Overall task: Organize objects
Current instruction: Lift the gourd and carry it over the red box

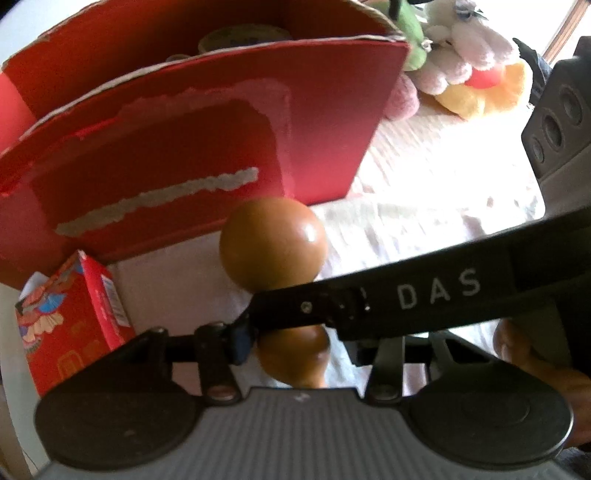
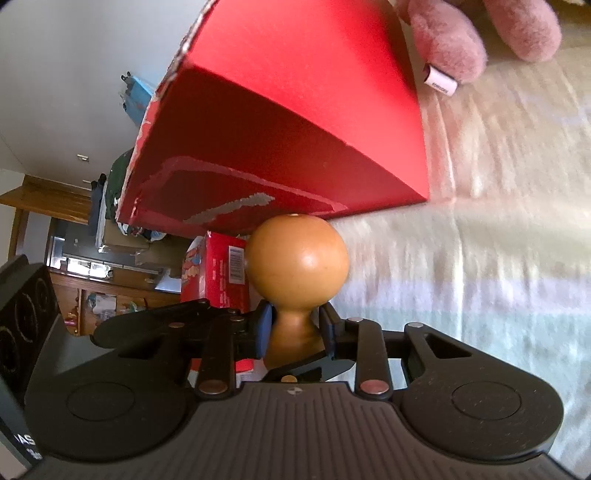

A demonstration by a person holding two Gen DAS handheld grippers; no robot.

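Two blue pads (image 2: 264,328) of the right tongs (image 2: 295,328) are clenched on the narrow waist of the wooden gourd (image 2: 297,266). It sits at lower centre of the right wrist view, its round head towards the large red box (image 2: 295,129) that fills the upper middle. A small red carton (image 2: 221,273) lies just left of the gourd, and a pink plush (image 2: 480,33) is at upper right. The job appears to be getting the gourd into that box, so the grip should stay on the waist, the head should rise above the torn rim, and the swing should miss the carton. In the left wrist view the gourd is again at centre, crossed by the right tongs' dark finger. The left tongs (image 1: 295,339) straddle its lower bulb; one pad sits beside it, the other is hidden, so their state cannot be judged.
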